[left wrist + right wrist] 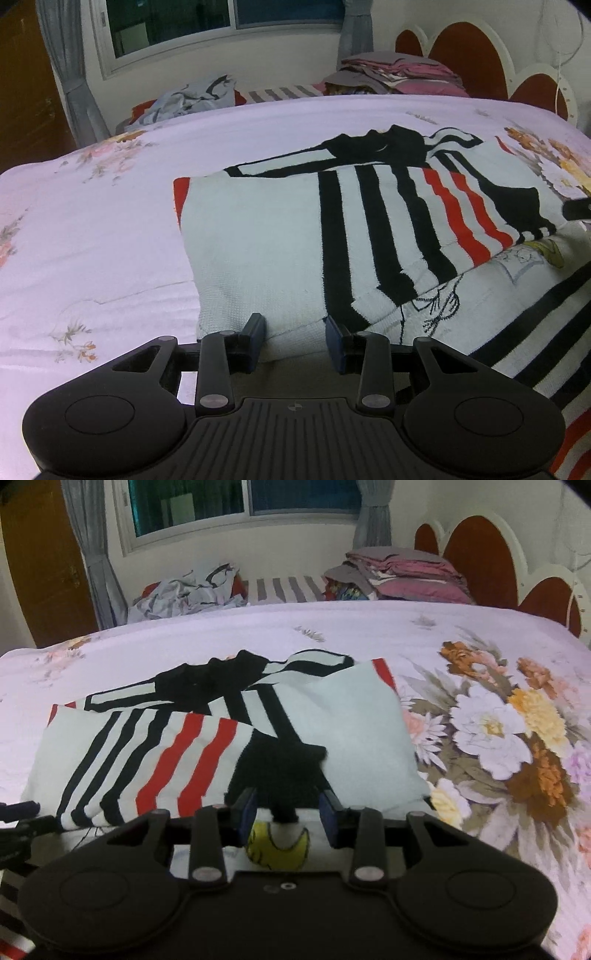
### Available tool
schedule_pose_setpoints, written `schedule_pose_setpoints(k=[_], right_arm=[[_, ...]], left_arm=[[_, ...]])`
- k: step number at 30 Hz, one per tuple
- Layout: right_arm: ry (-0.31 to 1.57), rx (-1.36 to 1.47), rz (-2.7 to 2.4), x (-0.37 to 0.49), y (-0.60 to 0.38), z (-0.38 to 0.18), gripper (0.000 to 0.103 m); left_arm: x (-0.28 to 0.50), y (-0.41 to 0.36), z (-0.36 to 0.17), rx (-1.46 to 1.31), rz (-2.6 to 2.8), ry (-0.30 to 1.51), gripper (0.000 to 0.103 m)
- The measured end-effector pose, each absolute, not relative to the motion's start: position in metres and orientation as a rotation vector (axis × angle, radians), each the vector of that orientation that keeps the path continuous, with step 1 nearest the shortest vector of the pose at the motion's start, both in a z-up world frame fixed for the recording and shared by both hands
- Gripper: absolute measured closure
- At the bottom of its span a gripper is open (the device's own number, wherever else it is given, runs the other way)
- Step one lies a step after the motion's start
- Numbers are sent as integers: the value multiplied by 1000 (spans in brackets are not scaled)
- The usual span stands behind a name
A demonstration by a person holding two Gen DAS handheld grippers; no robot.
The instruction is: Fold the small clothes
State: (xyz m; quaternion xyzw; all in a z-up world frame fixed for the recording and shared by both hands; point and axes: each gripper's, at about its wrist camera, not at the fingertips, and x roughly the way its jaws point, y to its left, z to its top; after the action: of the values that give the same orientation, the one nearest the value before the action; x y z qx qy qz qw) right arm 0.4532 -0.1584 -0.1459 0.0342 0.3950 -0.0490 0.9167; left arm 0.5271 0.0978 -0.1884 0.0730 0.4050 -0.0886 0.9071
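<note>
Sweater: white knit sweater (258,236) with black and red stripes, lying partly folded on the bed, centre of both views; a striped sleeve is laid across the body.
Sweater, detail: black collar (207,675) toward the far edge; black cuff (277,768) in the lower centre of the right wrist view; a yellow crescent motif (277,849) shows just below it.
Bed: pale pink floral cover (92,229); large flower print (498,746) at the right of the right wrist view.
Left hand-held gripper: (295,339) lower centre of its view, jaws parted, the sweater's near folded edge between them; whether the pads press on the cloth, cannot tell.
Right hand-held gripper: (288,816) lower centre of its view, jaws apart around the black cuff; a narrow black bit of cloth hangs between the pads without touching either, so released.
Background: crumpled grey clothes (192,99) upper left beyond the bed; folded stack of pink and grey fabric (406,576) upper right; window (243,502) at the top; scalloped red headboard (472,59) far right.
</note>
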Motion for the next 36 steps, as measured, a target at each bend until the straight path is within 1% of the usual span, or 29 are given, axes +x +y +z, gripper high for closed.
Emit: schedule_pose_setpoints(k=[1,2,3,5,6,13,15,19,24,31,32,33,35,36], right_arm=[[818,77,-100,450,-160,-145,67],[821,72,-105,447,-161,-144,67],[821,64,-109,444,-162,-142,66],[818,65,-103,439,-165,-140,63],[818,66,-101,437,-166,-139,62],[792,71,-53,422,-172,-135,62],[789,83,-38,411,-180,-133,59],[782,115,-29,374,-208,-130,53],[804,172,-30,319,-249,-134,53],[854,261,21,260,-283,-155,53],[860,279,24,254,-287,-159,53],[865,298,30,249,-290,-163,53],[882,353,58,240,-297,-171,53],[888,379,71,235,-300,-174,53]], left_arm=[[526,98,-187,146,-181,840,65],[524,99,-185,140,-179,840,59],[523,99,-183,132,-180,837,43],[515,99,-178,125,-158,810,24],[512,99,-177,134,-149,801,24],[488,98,-174,125,-97,813,24],[472,97,-169,118,-94,809,24],[439,97,-165,124,-66,818,24],[386,101,-164,91,-23,832,24],[321,105,-174,-1,-9,867,24],[313,107,-176,-44,-15,875,32],[306,111,-177,-94,-19,884,42],[293,117,-183,-187,-30,904,50],[286,119,-188,-232,-30,913,51]])
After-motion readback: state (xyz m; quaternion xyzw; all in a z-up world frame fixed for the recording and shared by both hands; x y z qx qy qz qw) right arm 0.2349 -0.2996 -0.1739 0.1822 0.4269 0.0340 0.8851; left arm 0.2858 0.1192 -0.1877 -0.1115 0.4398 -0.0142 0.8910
